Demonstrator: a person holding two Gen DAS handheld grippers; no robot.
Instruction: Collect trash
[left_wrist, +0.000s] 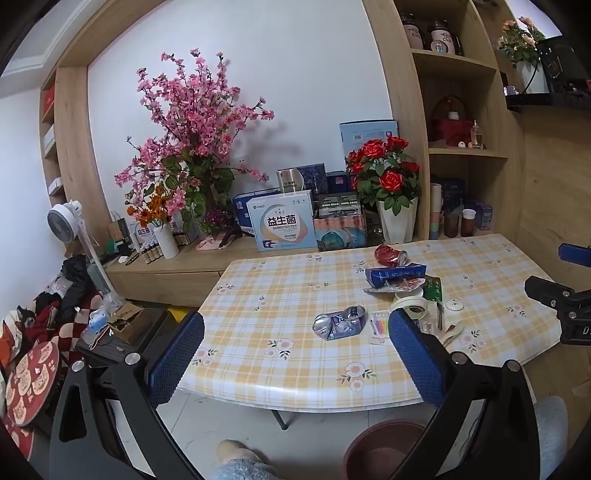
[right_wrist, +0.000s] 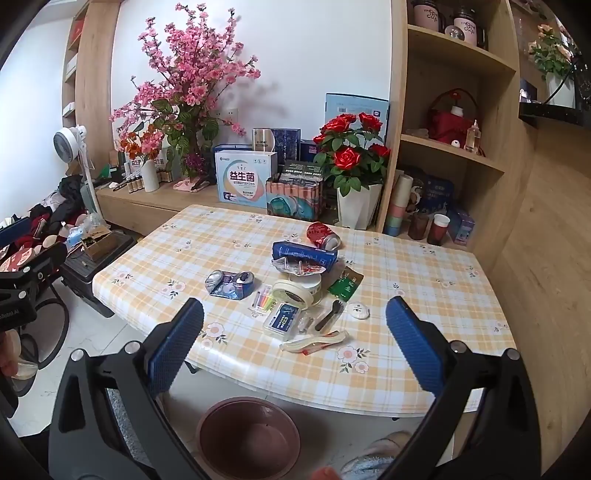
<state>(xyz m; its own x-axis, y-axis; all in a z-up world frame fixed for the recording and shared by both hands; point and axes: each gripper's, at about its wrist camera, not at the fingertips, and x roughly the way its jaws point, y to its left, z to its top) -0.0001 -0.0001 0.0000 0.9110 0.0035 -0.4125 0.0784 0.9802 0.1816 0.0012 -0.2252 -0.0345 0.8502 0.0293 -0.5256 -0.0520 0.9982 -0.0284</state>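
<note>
Right wrist view: right gripper (right_wrist: 293, 347) spread wide and empty, above the table's (right_wrist: 406, 373) near rounded edge, clear of the litter. Left gripper (left_wrist: 295, 354) likewise wide, holding nothing. Crushed blue can (right_wrist: 229, 282) lies flat, long axis left-right, at the heap's left with bare cloth around it. Red can (right_wrist: 322, 235) lies tipped behind. Brown bin (right_wrist: 247, 439) stands on the floor below the edge, partly cut off.

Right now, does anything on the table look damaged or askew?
Yes. A flattened blue can lies crushed left of the pile, and a dented red can lies on its side at the back. A blue carton rests slanted across wrappers.
</note>
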